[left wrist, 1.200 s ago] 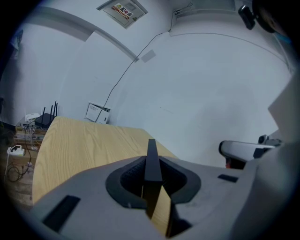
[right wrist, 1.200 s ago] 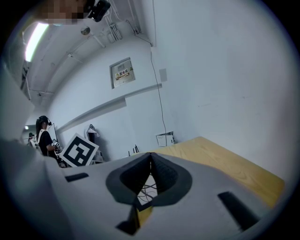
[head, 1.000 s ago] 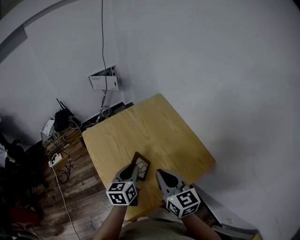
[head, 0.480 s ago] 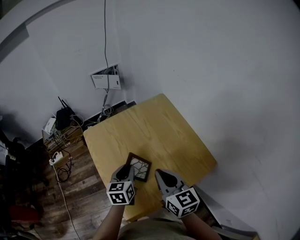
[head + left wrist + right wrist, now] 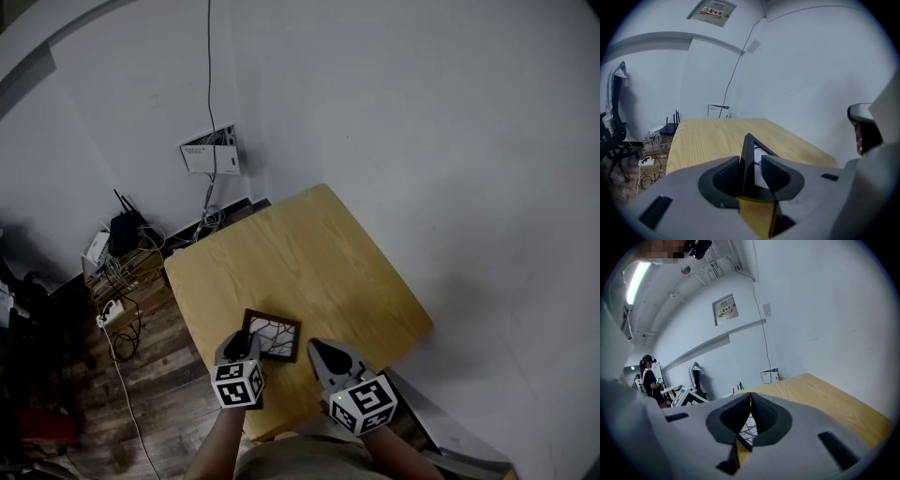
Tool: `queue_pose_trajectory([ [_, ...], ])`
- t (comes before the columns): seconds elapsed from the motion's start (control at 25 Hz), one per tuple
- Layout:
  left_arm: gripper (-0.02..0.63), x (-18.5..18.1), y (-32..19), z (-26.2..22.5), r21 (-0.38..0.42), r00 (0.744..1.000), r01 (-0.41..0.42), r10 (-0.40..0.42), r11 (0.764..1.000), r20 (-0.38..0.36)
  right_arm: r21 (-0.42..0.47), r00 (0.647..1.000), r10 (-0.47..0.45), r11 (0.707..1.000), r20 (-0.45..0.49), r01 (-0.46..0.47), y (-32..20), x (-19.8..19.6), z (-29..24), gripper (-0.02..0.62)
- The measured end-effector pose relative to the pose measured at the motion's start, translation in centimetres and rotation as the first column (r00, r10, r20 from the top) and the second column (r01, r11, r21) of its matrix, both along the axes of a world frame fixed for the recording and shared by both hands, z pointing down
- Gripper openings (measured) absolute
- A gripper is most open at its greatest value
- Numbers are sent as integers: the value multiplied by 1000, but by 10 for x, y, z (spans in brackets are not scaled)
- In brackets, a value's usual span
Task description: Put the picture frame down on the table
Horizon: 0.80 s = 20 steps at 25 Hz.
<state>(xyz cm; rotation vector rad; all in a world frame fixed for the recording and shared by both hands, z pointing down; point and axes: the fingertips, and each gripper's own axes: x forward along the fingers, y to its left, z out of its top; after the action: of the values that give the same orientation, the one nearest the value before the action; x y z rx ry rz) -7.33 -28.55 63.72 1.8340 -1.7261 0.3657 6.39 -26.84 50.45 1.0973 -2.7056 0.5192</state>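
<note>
The picture frame (image 5: 274, 337), dark-rimmed with a pale branch pattern, lies nearly flat low over the front-left part of the wooden table (image 5: 300, 248). My left gripper (image 5: 247, 342) is shut on the frame's left edge. In the left gripper view the dark rim (image 5: 748, 149) stands between the jaws of the left gripper (image 5: 751, 162). I cannot tell whether the frame touches the tabletop. My right gripper (image 5: 320, 350) sits just right of the frame, shut and holding nothing. In the right gripper view the right gripper (image 5: 750, 398) has its tips together, and the frame (image 5: 748, 431) shows below them.
A router (image 5: 123, 233), cables and a power strip lie on the wood floor left of the table. A wall box (image 5: 210, 155) hangs behind it. The white wall runs close along the table's right side. A person (image 5: 648, 376) stands far off.
The frame has tipped from a steep tilt to nearly flat and shifted left. My left gripper has lowered with it. The right gripper has barely moved.
</note>
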Motion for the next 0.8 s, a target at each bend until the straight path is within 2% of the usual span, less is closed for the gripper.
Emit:
queue_pose_trajectory([
  [0.4, 130, 0, 13, 25, -74, 1000, 6, -6, 997, 5, 1, 1000, -16, 1000, -6, 16, 3, -1, 1, 2],
  [0.6, 120, -4, 20, 38, -117, 996, 4, 6, 993, 90, 2, 1000, -20, 1000, -9, 20, 5, -1, 3, 2],
  [0.8, 118, -2, 22, 38, -114, 997, 5, 4, 993, 79, 0, 1000, -16, 1000, -13, 16, 5, 0, 4, 2],
])
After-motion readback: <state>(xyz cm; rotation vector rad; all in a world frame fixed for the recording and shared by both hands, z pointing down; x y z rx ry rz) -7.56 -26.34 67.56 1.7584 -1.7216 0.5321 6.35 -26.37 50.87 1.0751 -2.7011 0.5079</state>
